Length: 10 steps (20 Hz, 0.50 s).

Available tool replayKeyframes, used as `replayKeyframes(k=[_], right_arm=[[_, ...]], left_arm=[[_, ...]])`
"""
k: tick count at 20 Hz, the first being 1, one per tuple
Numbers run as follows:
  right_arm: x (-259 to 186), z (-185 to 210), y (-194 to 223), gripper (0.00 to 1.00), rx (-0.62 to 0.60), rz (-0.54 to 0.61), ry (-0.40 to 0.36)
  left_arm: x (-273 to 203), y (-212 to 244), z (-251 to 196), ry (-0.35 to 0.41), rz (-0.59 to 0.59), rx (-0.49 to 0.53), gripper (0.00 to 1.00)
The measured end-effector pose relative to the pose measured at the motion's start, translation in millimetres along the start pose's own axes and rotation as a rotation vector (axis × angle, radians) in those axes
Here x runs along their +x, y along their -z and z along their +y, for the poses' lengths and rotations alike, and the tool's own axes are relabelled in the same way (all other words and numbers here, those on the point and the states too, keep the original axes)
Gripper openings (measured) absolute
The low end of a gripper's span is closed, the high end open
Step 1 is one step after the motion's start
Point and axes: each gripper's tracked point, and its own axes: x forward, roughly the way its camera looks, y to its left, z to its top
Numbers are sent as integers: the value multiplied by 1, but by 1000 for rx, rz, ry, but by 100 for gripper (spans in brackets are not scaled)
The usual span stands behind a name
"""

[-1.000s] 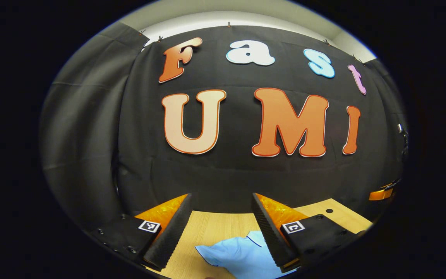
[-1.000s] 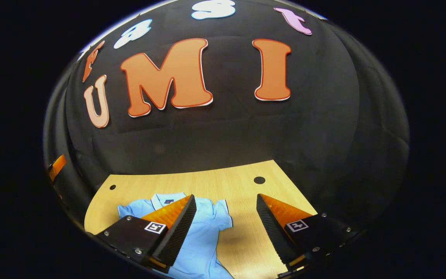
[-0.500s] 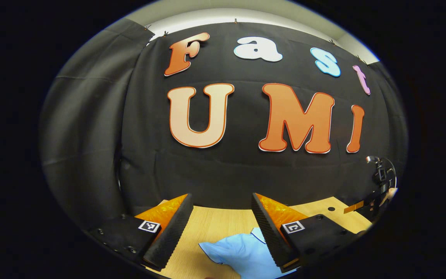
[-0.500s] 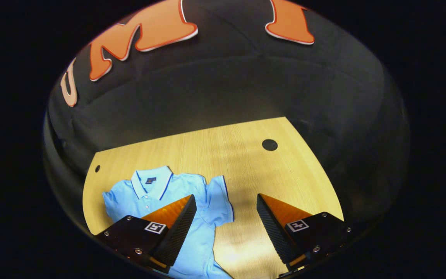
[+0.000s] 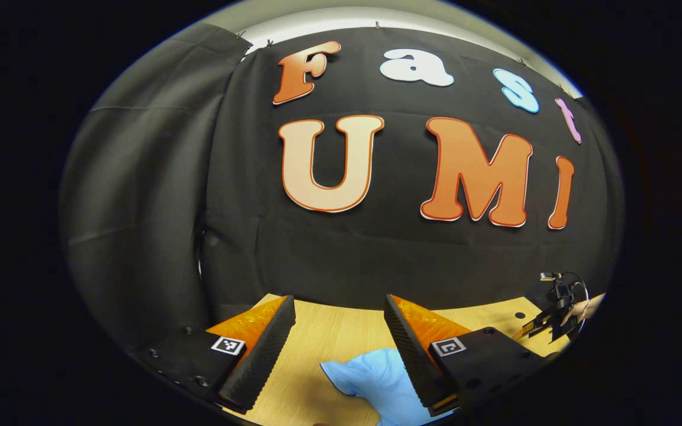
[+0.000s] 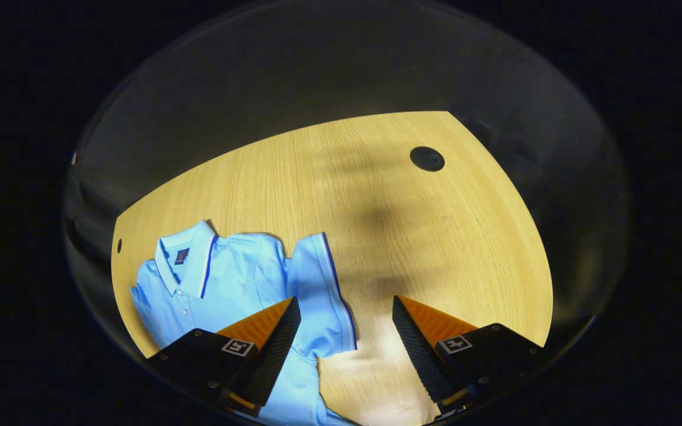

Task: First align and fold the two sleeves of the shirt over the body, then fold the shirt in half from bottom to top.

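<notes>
We see a light blue polo shirt point(image 6: 228, 284) of soft knit cloth lying front-up on a pale wood-grain counter point(image 6: 436, 236). It has a flat turned-down collar point(image 6: 190, 257) edged with a thin dark line, a small dark tag inside the neck, and a short row of buttons below. The sleeve point(image 6: 317, 296) nearer the right tongs point(image 6: 346, 322) is short and broad with a dark-piped cuff, spread outward, not yet folded over the body. A round dark hole point(image 6: 427, 158) sits in the counter toward its far corner.

Against half a second ago, the right gripper view has tipped further down: the shirt and counter have slid higher in it and the counter takes up more of it. In the left gripper view the blue cloth point(image 5: 376, 381) has moved a little rightward, and the other handheld device point(image 5: 557, 307) at the far right edge sits lower.

The right tongs stand apart over the counter, holding nothing; one finger overlaps the shirt's body beside the sleeve, while the other lies over bare wood, so the sleeve's cuff falls in the gap between them. The left tongs point(image 5: 340, 334) are likewise apart and empty, with a rounded fold of the shirt lying between them, close against one ridged finger point(image 5: 409, 355).
</notes>
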Motion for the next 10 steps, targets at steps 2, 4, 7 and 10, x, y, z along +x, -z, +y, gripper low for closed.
replayKeyframes(k=[2, 4, 7, 10], right_arm=[[13, -3, 6, 96, -4, 38, 16], [21, -4, 10, 97, -14, 55, 29], [27, -3, 14, 97, -18, 84, 29], [30, -1, 15, 93, -35, 93, 18]], left_arm=[[0, 5, 3, -7, 14, 0, 100], [1, 9, 5, -17, 21, 7, 99], [4, 16, 9, -25, 39, -10, 100], [7, 23, 11, -33, 57, -14, 95]])
